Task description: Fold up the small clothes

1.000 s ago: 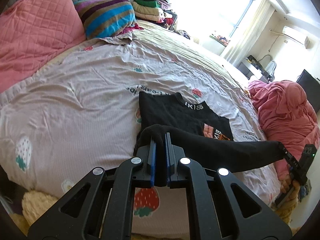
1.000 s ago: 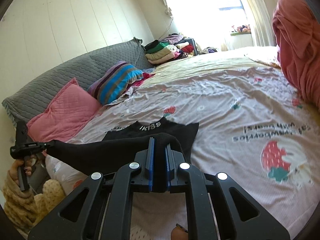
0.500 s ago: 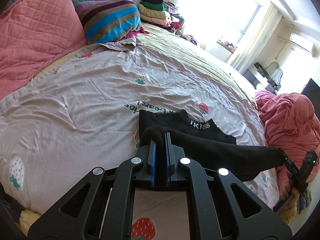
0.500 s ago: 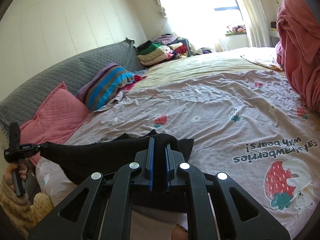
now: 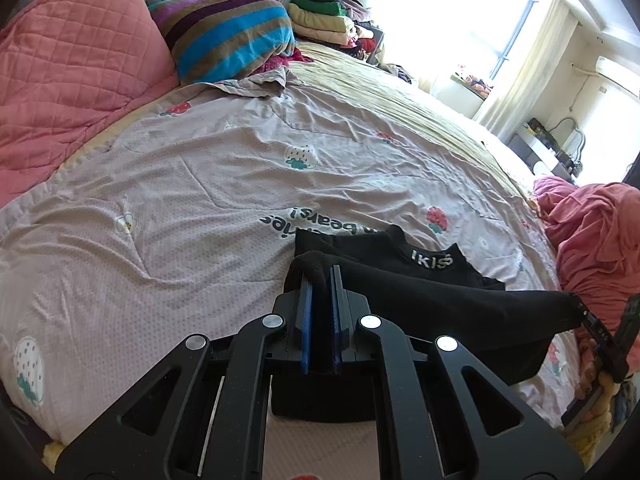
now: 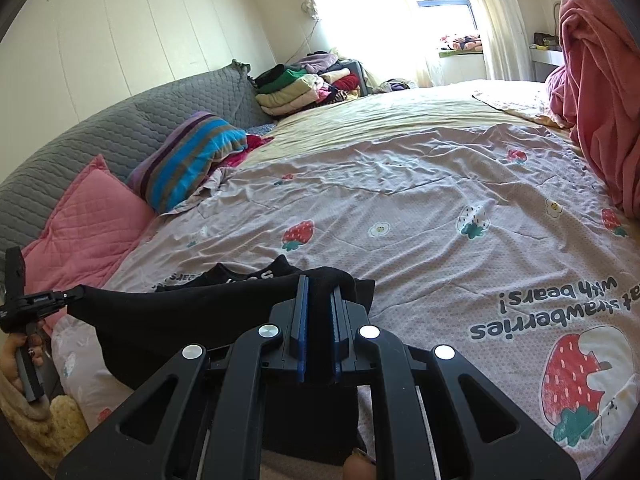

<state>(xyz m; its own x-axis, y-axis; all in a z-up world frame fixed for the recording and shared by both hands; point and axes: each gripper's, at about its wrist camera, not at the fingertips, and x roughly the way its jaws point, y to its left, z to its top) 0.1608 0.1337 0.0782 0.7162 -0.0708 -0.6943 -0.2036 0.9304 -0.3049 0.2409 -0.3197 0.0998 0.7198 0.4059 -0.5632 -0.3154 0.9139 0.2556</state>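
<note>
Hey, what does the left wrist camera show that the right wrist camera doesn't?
Only the left wrist view shows the white lettering on the black shirt's collar clearly, the right gripper pinching the shirt's far corner, and an air conditioner on the wall.

Only the right wrist view shows the left gripper holding the other corner, the large strawberry print and the white panelled wall.

Both show the shirt stretched between the shut grippers, the pink pillow, the striped pillow and the clothes pile.

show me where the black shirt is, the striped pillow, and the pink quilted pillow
black shirt (image 5: 430, 260), left wrist view, on its lettered collar.
striped pillow (image 5: 232, 32), left wrist view, on a blue stripe mid-face.
pink quilted pillow (image 6: 88, 220), right wrist view, on its quilted front.
</note>
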